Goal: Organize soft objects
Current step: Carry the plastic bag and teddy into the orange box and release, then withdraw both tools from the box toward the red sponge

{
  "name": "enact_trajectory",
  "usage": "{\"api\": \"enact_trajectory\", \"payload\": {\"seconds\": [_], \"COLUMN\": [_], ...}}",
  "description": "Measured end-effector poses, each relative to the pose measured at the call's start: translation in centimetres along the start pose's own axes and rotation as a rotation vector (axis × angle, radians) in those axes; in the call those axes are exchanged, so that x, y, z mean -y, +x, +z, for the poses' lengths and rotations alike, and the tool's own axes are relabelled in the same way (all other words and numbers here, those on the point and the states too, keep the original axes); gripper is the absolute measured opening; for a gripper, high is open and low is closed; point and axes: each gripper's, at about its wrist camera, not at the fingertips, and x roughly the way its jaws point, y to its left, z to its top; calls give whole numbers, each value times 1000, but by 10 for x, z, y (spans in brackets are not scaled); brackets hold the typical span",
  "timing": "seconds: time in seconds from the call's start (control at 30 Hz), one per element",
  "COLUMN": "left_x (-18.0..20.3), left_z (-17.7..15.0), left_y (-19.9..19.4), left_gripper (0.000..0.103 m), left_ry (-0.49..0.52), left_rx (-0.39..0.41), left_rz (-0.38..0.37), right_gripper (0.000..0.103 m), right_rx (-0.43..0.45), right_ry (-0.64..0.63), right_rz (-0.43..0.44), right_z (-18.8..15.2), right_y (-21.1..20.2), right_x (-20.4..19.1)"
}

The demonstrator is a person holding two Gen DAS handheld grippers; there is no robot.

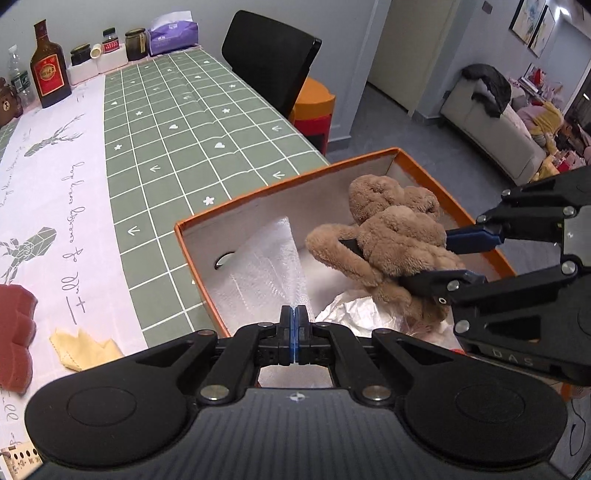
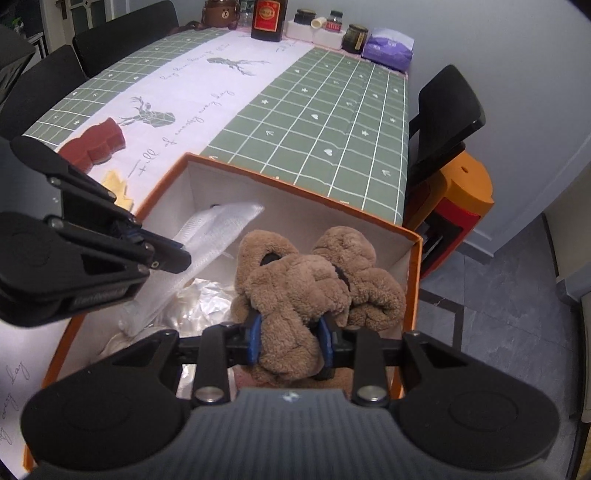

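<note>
- Dining table (image 1: 192,122) carried a green grid cloth with a white runner along its middle; black chair (image 1: 269,55) stood at its long edge, orange stool (image 1: 314,107) beside it.
- Orange-rimmed cardboard box (image 2: 295,184) sat at the near edge of the table, open top, pale inner walls, crumpled white paper (image 2: 199,302) on its floor.
- Right gripper (image 2: 291,343) was over the box, jaws part-way apart and clamped on a brown plush toy (image 2: 306,288); blue pads pressed into the plush from both sides. Toy hung inside the box outline, toward the wall farthest from the runner.
- Left gripper (image 1: 294,325) was over the box's near wall, jaws fully together on a corner of a white mesh bag (image 1: 273,258); the bag fanned out from the pads toward the far wall of the box.
- Dark red sponge block (image 2: 96,144) lay on the runner near the box's left corner, not touching it.
- Yellow cloth (image 1: 83,349) lay just beside the sponge block, toward the near edge.
- Far end of the table: a liquor bottle (image 1: 50,70) with red label, a purple tissue pack (image 1: 173,35), and dark jars (image 1: 135,44) on white boxes in a row along the wall edge.
</note>
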Motion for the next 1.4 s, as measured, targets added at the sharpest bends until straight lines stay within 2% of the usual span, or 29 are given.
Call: {"api": "enact_trajectory", "payload": {"seconds": [0.17, 0.23, 0.27, 0.33, 0.47, 0.63, 0.8, 0.93, 0.97, 1.03, 1.17, 1.4], "left_x": [10, 15, 17, 17, 18, 14, 5, -1, -3, -6, -17, -40], "left_z": [-4, -5, -4, -5, -8, -5, -6, -10, -12, -15, -22, -46], "left_y": [5, 5, 5, 3, 0, -5, -20, -41, -47, -60, -83, -110], "left_gripper": [2, 15, 18, 33, 41, 49, 52, 52, 52, 52, 52, 52], "left_ry": [35, 40, 38, 28, 16, -21, -78, -117, -116, -120, -130, -139], "left_rx": [30, 52, 63, 88, 124, 122, 143, 196, 213, 248, 296, 283], "left_rz": [38, 50, 49, 32, 3, -14, -55, -79, -82, -77, -74, -16], "right_gripper": [32, 33, 36, 38, 42, 48, 62, 67, 73, 76, 76, 76], "right_rx": [-35, -45, -49, -55, -54, -53, -40, -8, 3, 36, 93, 144], "right_ry": [-19, -37, -47, -63, -91, -88, -109, -132, -137, -141, -137, -122], "right_rz": [7, -5, -11, -29, -56, -81, -104, -119, -126, -131, -128, -47], "right_z": [1, 1, 1, 0, -3, -2, -1, 3, 4, 8, 15, 23], "right_y": [21, 27, 31, 36, 40, 31, 13, -7, -12, -24, -42, -61], "right_x": [-2, -5, -6, -6, -7, -7, -11, -19, -21, -28, -41, -74]}}
